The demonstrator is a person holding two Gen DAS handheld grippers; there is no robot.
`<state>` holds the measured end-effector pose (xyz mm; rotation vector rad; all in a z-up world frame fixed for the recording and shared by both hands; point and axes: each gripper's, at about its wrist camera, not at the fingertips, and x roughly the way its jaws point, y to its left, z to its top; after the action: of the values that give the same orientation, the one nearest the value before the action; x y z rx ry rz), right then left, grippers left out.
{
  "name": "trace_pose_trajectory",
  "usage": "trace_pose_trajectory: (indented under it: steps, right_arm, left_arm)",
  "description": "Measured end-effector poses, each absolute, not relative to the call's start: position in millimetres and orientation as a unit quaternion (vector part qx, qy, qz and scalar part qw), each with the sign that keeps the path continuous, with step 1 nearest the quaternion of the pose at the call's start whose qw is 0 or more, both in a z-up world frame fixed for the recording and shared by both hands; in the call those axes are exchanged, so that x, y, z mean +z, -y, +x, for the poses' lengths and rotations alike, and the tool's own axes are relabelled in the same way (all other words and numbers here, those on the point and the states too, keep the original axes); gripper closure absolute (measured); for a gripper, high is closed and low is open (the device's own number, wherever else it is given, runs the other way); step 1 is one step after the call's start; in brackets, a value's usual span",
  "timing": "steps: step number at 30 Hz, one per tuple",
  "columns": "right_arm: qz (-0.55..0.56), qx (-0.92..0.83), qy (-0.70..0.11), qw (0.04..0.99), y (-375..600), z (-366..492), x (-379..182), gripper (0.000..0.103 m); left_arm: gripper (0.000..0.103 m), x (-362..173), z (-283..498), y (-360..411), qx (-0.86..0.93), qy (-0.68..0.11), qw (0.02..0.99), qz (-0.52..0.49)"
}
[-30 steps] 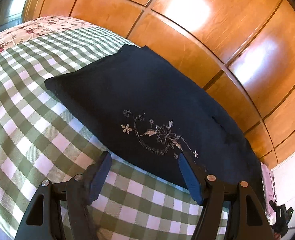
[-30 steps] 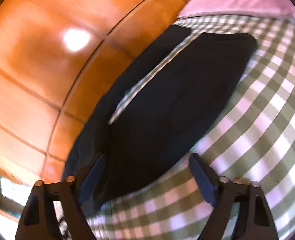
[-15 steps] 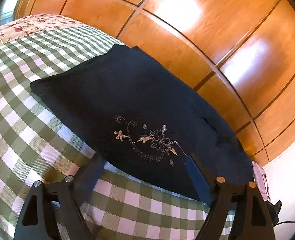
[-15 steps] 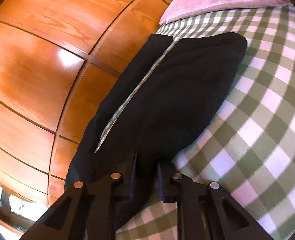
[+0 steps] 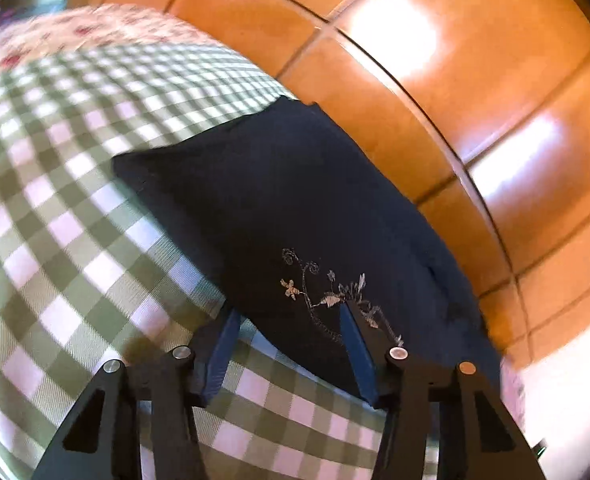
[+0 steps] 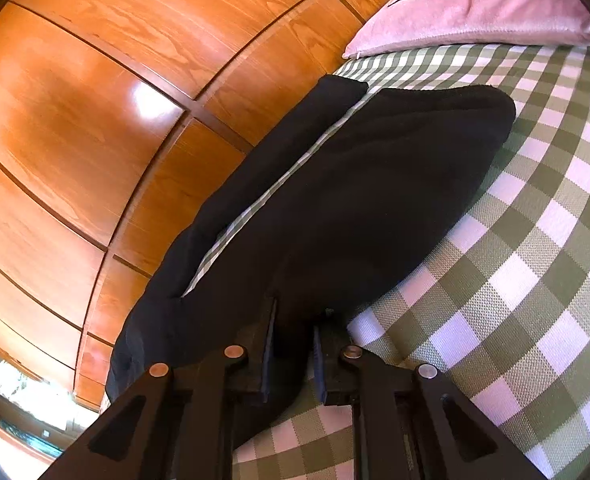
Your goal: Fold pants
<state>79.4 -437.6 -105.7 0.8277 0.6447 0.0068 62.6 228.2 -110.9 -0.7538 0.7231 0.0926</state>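
Dark pants (image 5: pixel 287 184) lie flat on a green-and-white checked bed cover (image 5: pixel 55 240), along a wooden panelled wall. A pale flower embroidery (image 5: pixel 323 292) sits near their near edge. My left gripper (image 5: pixel 289 312) straddles that edge by the embroidery, and its jaws are closing. The cloth lies between the blue pads, which do not press on it. In the right wrist view the two legs of the pants (image 6: pixel 355 200) stretch away with a strip of checked cover between them. My right gripper (image 6: pixel 295 312) is shut on a fold of the pants' near edge.
The glossy wooden wall (image 5: pixel 415 80) runs close along the pants' far side. A pink pillow (image 6: pixel 475 8) lies past the leg ends. A floral cloth (image 5: pixel 75 36) covers the bed's other end. Checked cover (image 6: pixel 515 280) spreads to the right of the pants.
The right gripper went from wide open to shut on the pants' edge and has held still since. The left gripper slid onto the embroidered edge and its jaws have narrowed.
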Motion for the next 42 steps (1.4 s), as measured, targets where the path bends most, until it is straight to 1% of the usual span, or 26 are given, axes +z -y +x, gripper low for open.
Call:
trace_pose_trajectory:
  steps: [3, 5, 6, 7, 9, 10, 12, 16, 23, 28, 34, 42]
  right_arm:
    - [0.393, 0.002, -0.308, 0.866, 437, 81, -106, 0.088]
    - [0.393, 0.002, -0.308, 0.867, 437, 81, -106, 0.088]
    - [0.391, 0.001, -0.308, 0.867, 436, 81, -106, 0.088]
    - [0.39, 0.001, -0.308, 0.867, 436, 81, -106, 0.088]
    - [0.387, -0.002, -0.31, 0.869, 435, 82, -105, 0.089]
    - [0.383, -0.005, -0.311, 0.87, 434, 82, -105, 0.089]
    - [0.374, -0.012, -0.314, 0.873, 432, 83, -103, 0.09]
    - [0.364, -0.022, -0.319, 0.875, 432, 84, -100, 0.092]
    - [0.35, -0.039, -0.319, 0.88, 439, 72, -89, 0.093]
    - [0.338, -0.041, -0.318, 0.885, 444, 61, -79, 0.093]
    - [0.327, -0.033, -0.315, 0.89, 441, 44, -65, 0.093]
    - [0.315, -0.032, -0.334, 0.888, 439, 21, -70, 0.093]
  left_arm:
    - [0.05, -111, 75, -228, 0.041, -0.343, 0.869, -0.354]
    - [0.053, -113, 86, -229, 0.044, -0.336, 0.871, -0.355]
    - [0.059, -114, 92, -229, 0.049, -0.338, 0.872, -0.35]
    - [0.07, -115, 95, -229, 0.056, -0.341, 0.873, -0.345]
    - [0.083, -117, 97, -227, 0.074, -0.349, 0.869, -0.342]
    - [0.088, -118, 93, -231, 0.072, -0.348, 0.868, -0.348]
    - [0.094, -120, 88, -235, 0.065, -0.347, 0.863, -0.362]
    - [0.096, -109, 68, -237, 0.06, -0.329, 0.872, -0.358]
    - [0.096, -83, 40, -244, 0.041, -0.293, 0.886, -0.357]
    - [0.096, -82, 31, -240, 0.037, -0.298, 0.892, -0.337]
    - [0.096, -87, 10, -246, 0.043, -0.312, 0.876, -0.364]
    - [0.096, -76, -9, -242, 0.05, -0.316, 0.883, -0.345]
